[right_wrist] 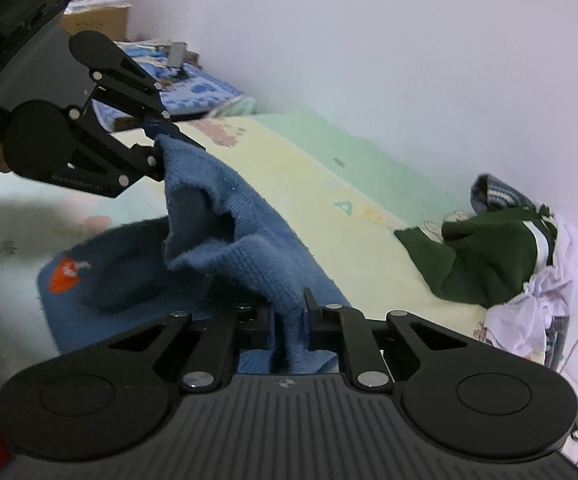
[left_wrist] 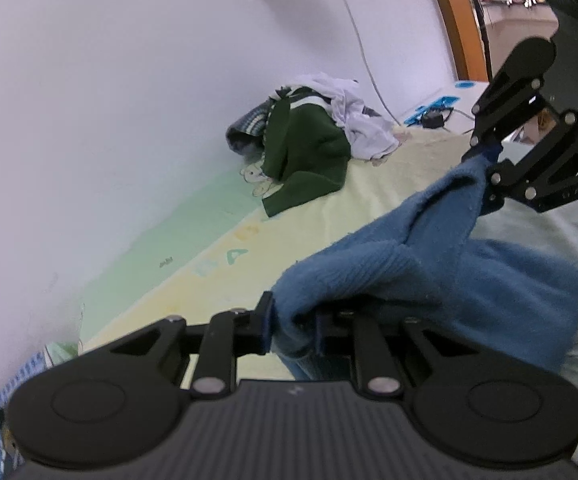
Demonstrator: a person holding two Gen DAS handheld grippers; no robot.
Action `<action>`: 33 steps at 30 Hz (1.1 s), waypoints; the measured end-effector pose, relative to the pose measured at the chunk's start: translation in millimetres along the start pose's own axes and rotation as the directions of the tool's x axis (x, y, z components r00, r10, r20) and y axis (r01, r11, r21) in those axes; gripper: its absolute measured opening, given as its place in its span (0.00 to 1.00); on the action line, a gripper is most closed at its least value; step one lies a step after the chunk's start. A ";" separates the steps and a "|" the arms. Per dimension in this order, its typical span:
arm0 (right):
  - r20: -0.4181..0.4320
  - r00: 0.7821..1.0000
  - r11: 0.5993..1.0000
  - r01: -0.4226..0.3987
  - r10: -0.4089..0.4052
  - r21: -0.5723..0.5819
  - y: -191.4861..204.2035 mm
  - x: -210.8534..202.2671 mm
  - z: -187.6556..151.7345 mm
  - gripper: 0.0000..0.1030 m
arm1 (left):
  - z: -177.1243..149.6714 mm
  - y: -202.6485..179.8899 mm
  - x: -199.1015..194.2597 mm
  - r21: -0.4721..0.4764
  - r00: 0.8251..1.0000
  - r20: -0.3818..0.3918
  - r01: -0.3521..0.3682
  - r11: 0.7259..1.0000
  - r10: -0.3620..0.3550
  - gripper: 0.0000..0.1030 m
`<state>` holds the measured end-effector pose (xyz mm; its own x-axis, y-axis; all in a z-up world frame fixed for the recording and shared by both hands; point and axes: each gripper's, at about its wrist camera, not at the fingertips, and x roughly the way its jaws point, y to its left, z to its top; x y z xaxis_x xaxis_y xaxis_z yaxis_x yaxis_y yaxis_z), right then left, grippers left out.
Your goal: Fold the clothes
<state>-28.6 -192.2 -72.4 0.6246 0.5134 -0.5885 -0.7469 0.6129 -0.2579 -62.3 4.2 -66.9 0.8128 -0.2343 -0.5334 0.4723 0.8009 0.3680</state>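
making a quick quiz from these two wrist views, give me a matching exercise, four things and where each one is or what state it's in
Things:
1. blue sweater
2. green garment
3. white garment
4. orange patch

States:
A. draped on the pile's wall side
B. on the blue knit
C. pinched by both grippers
D. in the pile, sleeve spread over the yellow mat

Pairs: 1-C, 2-D, 3-A, 4-B

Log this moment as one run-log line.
left hand-held gripper: shut on blue sweater | right hand-held gripper: shut on blue sweater | sweater edge off bed | clothes pile: untouched
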 end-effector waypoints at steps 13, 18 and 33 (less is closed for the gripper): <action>-0.040 0.991 0.990 -0.132 0.130 -0.059 15.2 -27.6 -14.3 0.12 | -17.5 -31.3 -36.6 -0.057 0.993 -0.092 0.063 0.996 -0.068 0.16; -0.066 0.983 0.983 -0.176 0.172 -0.054 24.8 -28.0 -23.0 0.12 | -24.6 -35.9 -39.7 -0.099 0.988 -0.121 0.085 0.992 -0.096 0.16; -0.154 0.968 0.967 -0.219 0.198 -0.132 53.8 -18.7 -48.6 0.12 | -45.4 -57.8 -36.0 -0.077 0.969 -0.188 0.151 0.986 -0.163 0.16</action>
<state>-91.6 -198.0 -112.5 0.4215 0.5263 -0.7385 -0.8889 0.4011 -0.2215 -134.4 -8.6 -103.6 0.6462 -0.2536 -0.7198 0.5618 0.7965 0.2237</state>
